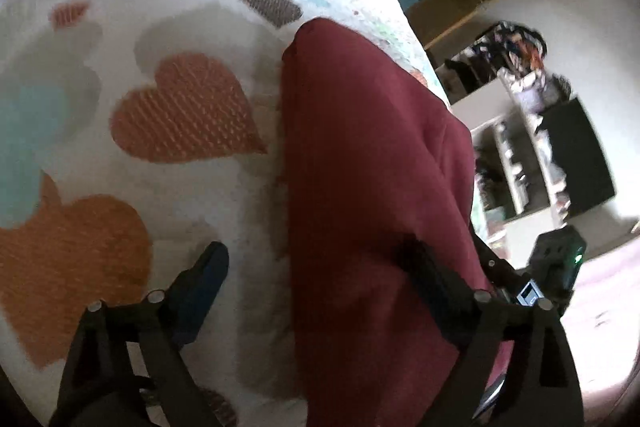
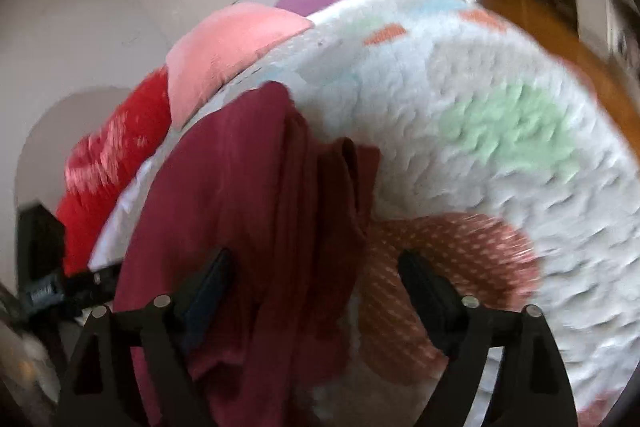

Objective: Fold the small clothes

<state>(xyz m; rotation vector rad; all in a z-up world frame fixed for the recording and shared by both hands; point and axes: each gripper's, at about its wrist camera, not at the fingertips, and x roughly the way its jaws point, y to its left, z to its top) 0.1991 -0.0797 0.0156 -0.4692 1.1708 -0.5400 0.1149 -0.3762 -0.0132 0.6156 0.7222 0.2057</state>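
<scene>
Left tool (image 1: 316,267) spread wide — maroon garment (image 1: 372,187) hides one fingertip; right tool (image 2: 316,267) likewise parted, view blurred.

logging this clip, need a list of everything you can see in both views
maroon garment: one, dark red, bunched lengthwise on the blanket, between both grippers
blanket: one, white fleece with coloured hearts, covering the bed
pink pillow: one, salmon pink, at the blanket's far end
red pillow: one, bright red, beside the pink pillow
shelf unit: one, white, cluttered, by the wall
left gripper: one, black, open, one finger on the garment
right gripper: one, black, open, straddling the garment's edge
</scene>
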